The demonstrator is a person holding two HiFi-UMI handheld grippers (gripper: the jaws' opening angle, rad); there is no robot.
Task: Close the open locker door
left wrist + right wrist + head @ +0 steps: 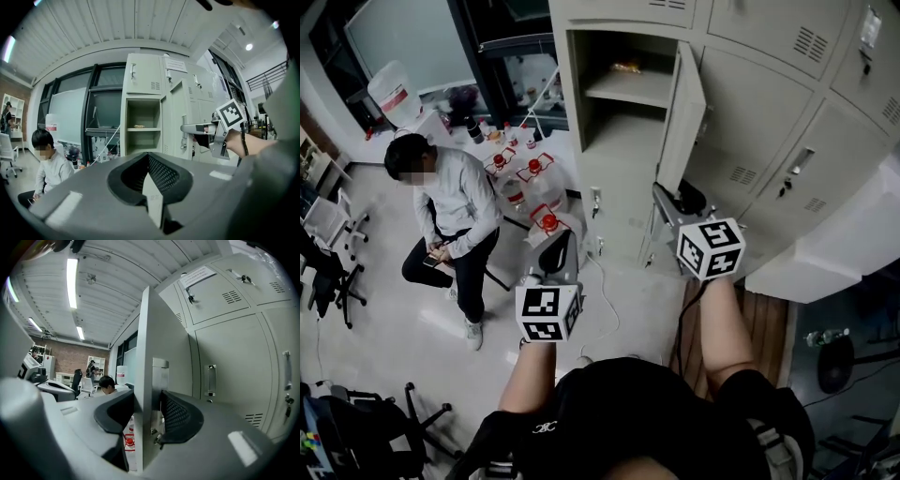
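- The right gripper is clamping the free edge of the tall pale-grey metal locker door; its black pads are looking pressed against both faces, with the jaws standing fairly wide round the folded edge
- That door is standing swung well out from its open compartment, hinged on the side next to the closed grey lockers
- The step in hand seems to be swinging the door shut: the gripper should be travelling along the door's arc round the hinge, not pulling straight, so the edge is not twisting out of the pads
- Letting go just before the frame is probably wise, then pushing the outer face flat, since the inner jaw would otherwise be getting pinched between door and frame
- The left gripper is hanging low with its jaws together, holding nothing, well apart from the door
- Nothing is blocking the doorway; a small item is sitting deep on the inner shelf
- A seated person in a white shirt and red-capped water jugs are staying clear of the swing
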